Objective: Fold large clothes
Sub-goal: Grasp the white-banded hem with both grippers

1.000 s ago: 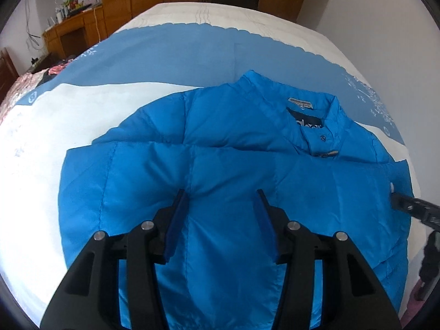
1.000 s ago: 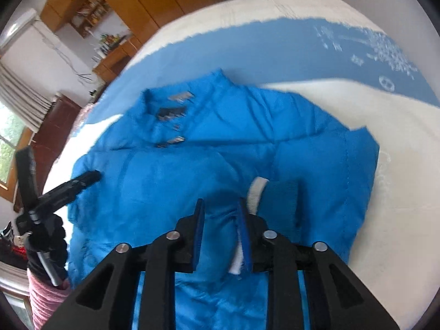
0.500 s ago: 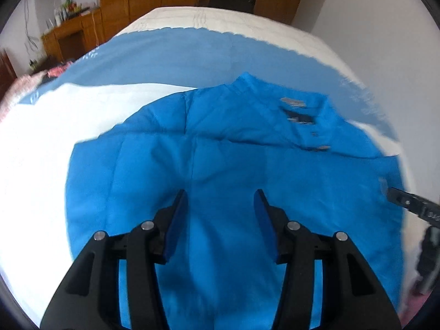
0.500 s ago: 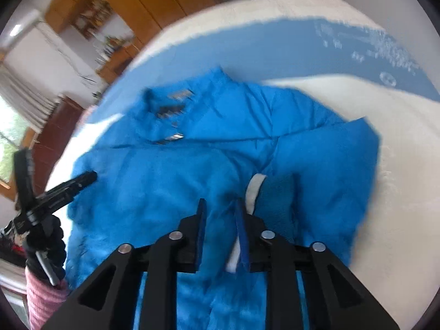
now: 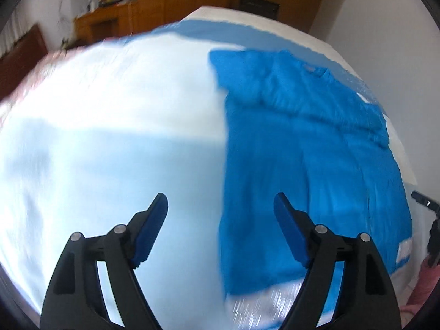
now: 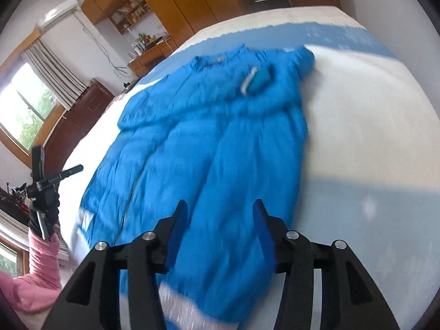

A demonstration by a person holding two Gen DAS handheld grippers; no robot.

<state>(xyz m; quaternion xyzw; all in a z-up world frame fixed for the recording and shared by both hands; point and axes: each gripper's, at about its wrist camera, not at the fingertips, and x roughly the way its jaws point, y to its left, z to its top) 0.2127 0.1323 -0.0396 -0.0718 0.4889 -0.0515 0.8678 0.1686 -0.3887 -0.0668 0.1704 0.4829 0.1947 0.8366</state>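
Both grippers gaping, empty: left gripper (image 5: pixel 220 206) beside jacket (image 5: pixel 302 151) edge (bare bedspread (image 5: pixel 110 137) leftward); right gripper (image 6: pixel 220 214) over hem.

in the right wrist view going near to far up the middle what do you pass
right tongs, open and empty → blue jacket body spread on the bed → folded-in sleeve cuff with its white edge → jacket collar → blue band of the bedspread → wooden wardrobes
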